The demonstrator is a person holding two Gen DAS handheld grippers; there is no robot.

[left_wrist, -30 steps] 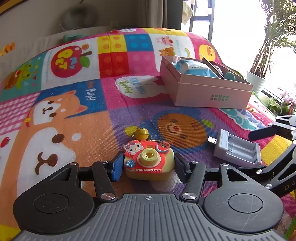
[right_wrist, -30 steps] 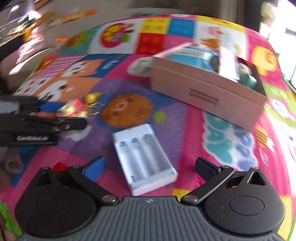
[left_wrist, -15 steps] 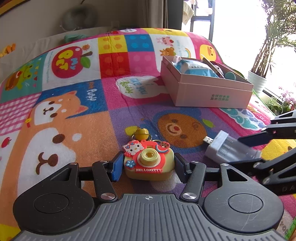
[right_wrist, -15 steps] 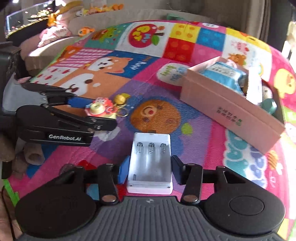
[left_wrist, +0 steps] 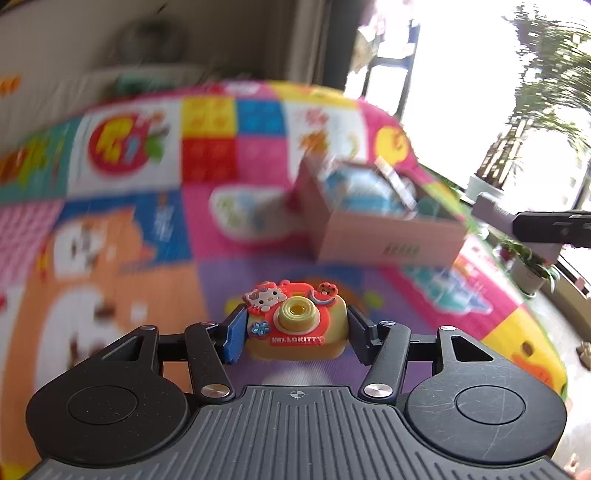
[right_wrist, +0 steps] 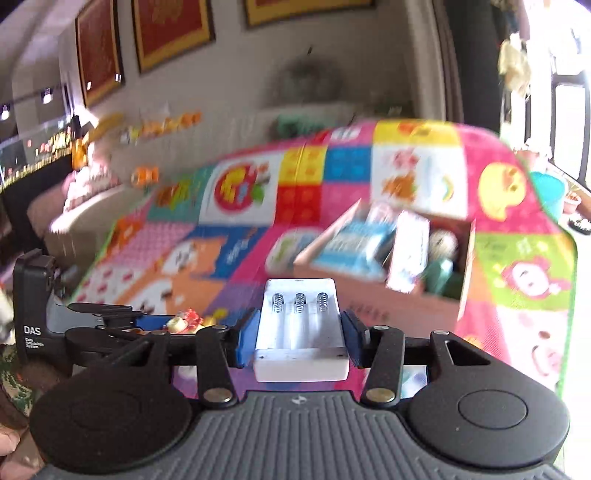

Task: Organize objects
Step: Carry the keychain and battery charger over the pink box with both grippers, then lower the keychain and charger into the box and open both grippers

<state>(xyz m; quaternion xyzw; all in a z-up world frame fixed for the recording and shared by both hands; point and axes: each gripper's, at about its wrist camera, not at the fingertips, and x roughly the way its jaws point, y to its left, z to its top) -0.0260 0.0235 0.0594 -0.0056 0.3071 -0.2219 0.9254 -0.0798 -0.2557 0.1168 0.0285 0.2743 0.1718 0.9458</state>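
Left gripper (left_wrist: 295,334) jaws clamping toy camera (left_wrist: 296,325), right gripper (right_wrist: 300,338) jaws gripping battery charger (right_wrist: 301,332), blurred, seemingly pink box (right_wrist: 373,295) beyond

Both wrist views look forward and down over the play mat (left_wrist: 258,155), sharing the box (right_wrist: 388,295).

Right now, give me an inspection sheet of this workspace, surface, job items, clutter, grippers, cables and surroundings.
Surface: colourful cartoon play mat, blurred in both views.
Job's things: toy camera and white battery charger, each held off the mat; open pink box ahead, already holding a blue pack and other items.
Clutter: nothing seen loose on the mat.
Grippers: left gripper shut on the toy camera; right gripper shut on the battery charger, fingers pressing its sides.
Cables: nothing seen.
Surroundings: bright window with potted plants to the right; framed pictures on the wall.
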